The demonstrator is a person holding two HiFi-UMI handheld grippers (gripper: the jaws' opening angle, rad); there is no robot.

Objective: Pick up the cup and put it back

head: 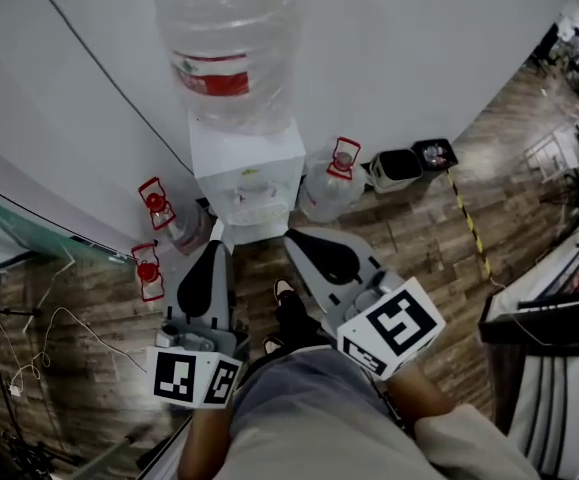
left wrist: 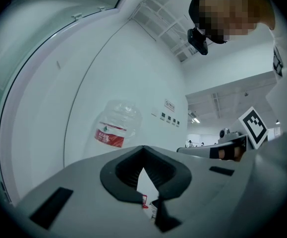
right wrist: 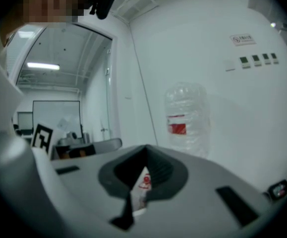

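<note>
1. Standing on a wooden floor (head: 419, 258), facing a white water dispenser (head: 247, 168) against a white wall (head: 399, 58), with a large clear bottle (head: 229, 48), red-labelled, upended on top.
2. Holding the left tool (head: 216, 248) out toward the dispenser's left edge: clenched, pads met at the tips, gripping nothing.
3. Holding the right tool (head: 291, 238) out toward the dispenser's right edge, near the left one: likewise clenched and empty.
4. Through the narrow gap behind each pair of pads, only a sliver of white with red print, too small to name.
5. As for the cup: not to be made out in any view, and impossible to say where it stands.
6. Left of the dispenser, on the floor, two spare bottles (head: 174, 226) with red handles. Just beside its right flank, a third spare bottle (head: 329, 190), red-handled too.
7. Further right along the wall, two small bins (head: 397, 168) side by side, and from them a yellow-and-black strip (head: 469, 230) running across the floor.
8. Nearest the camera, a black-and-white marker cube at the back of each tool: left cube (head: 194, 376), right cube (head: 394, 326).
</note>
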